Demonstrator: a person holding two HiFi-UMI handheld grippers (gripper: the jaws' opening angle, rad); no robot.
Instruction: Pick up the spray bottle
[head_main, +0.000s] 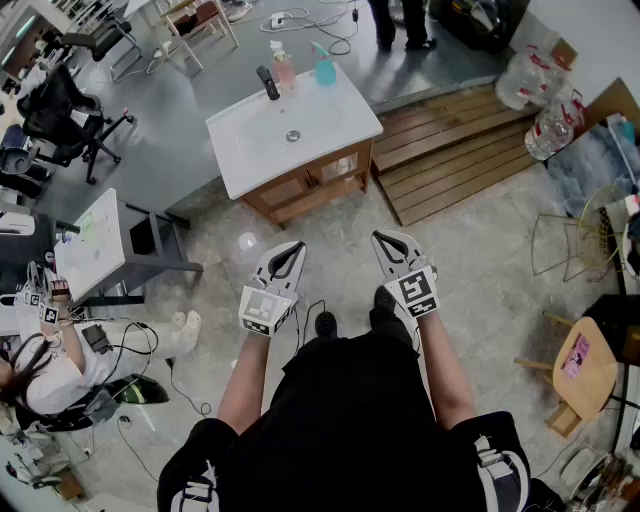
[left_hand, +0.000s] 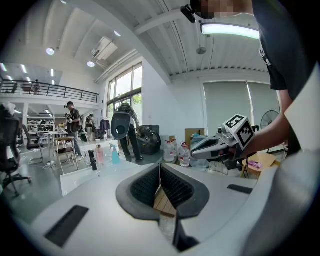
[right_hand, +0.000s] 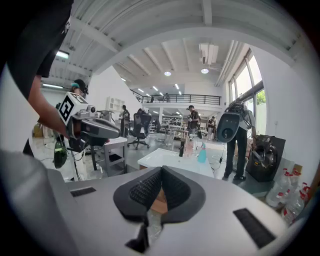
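while the head view shows left gripper (head_main: 287, 250) and right gripper (head_main: 390, 243) empty, jaws pressed together, the spray bottle (head_main: 325, 68) stands well ahead on the washbasin (head_main: 235, 160). left gripper view: bottle (left_hand: 115, 155) ahead-left. right gripper view: slightly right (right_hand: 202, 154); step closer, part those jaws first.

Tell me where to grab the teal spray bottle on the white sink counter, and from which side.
Likely the body of the teal spray bottle, below its trigger head. It stands upright at the far edge of the white sink counter, pink bottle close on its left; come from front-right.
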